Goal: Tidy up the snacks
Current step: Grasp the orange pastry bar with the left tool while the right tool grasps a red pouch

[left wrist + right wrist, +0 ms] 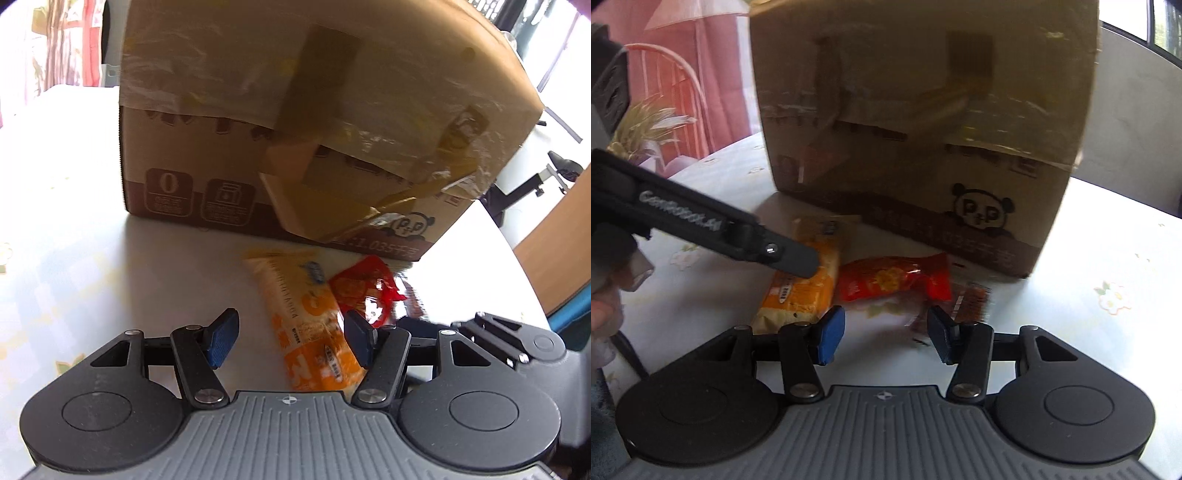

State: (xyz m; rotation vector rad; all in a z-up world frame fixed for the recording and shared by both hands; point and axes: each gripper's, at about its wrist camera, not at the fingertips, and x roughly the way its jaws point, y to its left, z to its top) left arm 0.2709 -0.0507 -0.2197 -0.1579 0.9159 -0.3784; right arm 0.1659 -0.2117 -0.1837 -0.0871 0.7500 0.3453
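Left wrist view: left gripper [291, 338] gapes empty over the orange snack packet [306, 325] (probably lining up a grasp); right gripper [884, 334] likewise spread, holding nothing, near the red packet [894, 282].

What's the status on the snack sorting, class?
Left gripper open over orange snack packet. Right gripper open, empty. Red snack packet beside it. Cardboard box behind.

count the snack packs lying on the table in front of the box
3: an orange pack on the left, a red pack beside it, and a brown pack partly under the red one's right end. More may be hidden inside the box.
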